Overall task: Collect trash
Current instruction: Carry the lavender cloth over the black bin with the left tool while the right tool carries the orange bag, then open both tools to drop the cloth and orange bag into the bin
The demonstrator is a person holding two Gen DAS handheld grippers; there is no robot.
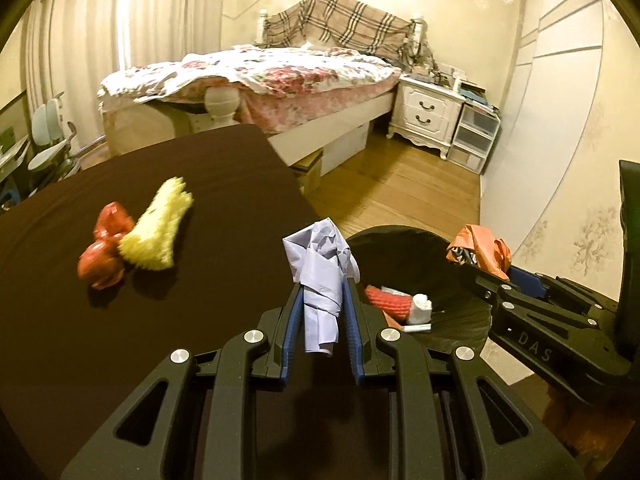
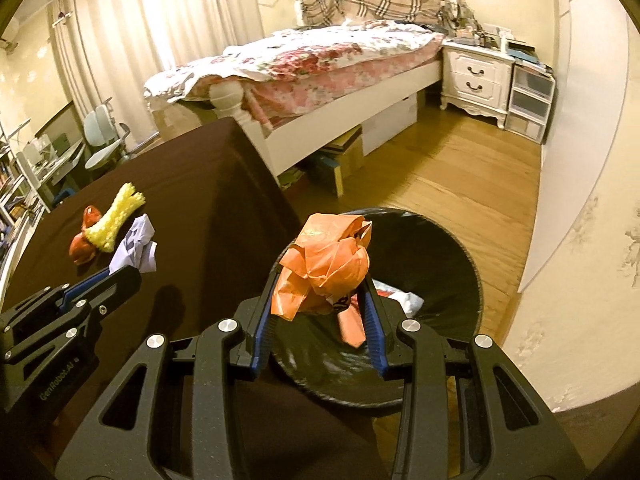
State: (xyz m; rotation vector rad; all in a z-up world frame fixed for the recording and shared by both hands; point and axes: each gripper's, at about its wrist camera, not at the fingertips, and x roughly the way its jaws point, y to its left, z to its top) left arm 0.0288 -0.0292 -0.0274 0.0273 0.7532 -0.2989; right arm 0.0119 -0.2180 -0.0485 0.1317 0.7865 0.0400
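Both my claws are loaded with trash at the bin's edge.

My left gripper [image 1: 323,280] is clamped on a crumpled white paper [image 1: 322,264], held over the dark table [image 1: 120,340] with the black-lined bin [image 2: 460,264] at its 2 o'clock. My right gripper [image 2: 320,304] pinches an orange plastic wrapper [image 2: 326,264] above the bin's mouth. On the table at my 10 o'clock, a yellow sponge [image 1: 158,226] touches a red wrapper [image 1: 105,252].
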